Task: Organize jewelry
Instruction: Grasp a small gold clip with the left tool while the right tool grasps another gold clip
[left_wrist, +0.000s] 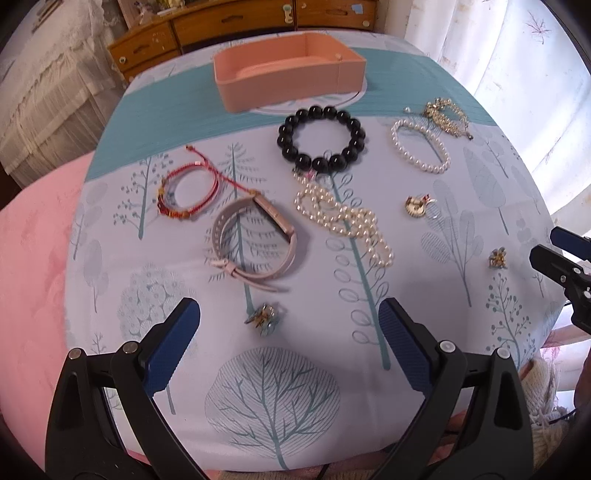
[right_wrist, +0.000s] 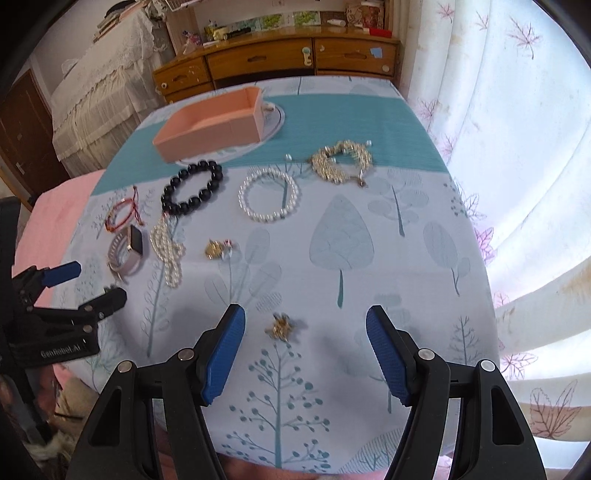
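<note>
A pink open box (left_wrist: 288, 70) stands at the table's far side, also in the right wrist view (right_wrist: 210, 127). Before it lie a black bead bracelet (left_wrist: 321, 138), a red cord bracelet (left_wrist: 188, 188), a pink-strapped watch (left_wrist: 255, 243), a pearl necklace (left_wrist: 343, 218), a pearl bracelet (left_wrist: 421, 146), a gold chain (left_wrist: 447, 116) and a gold brooch (left_wrist: 419, 206). My left gripper (left_wrist: 290, 325) is open, with a small blue-gold ornament (left_wrist: 264, 319) between its fingertips. My right gripper (right_wrist: 304, 328) is open around a small gold ornament (right_wrist: 282, 328).
The table wears a pale cloth with tree prints and a teal band (right_wrist: 351, 118). A wooden dresser (right_wrist: 277, 62) stands behind it, a lace-covered bed (right_wrist: 96, 85) at the left and curtains (right_wrist: 517, 147) at the right. A pink cover (left_wrist: 33, 277) lies at the near left.
</note>
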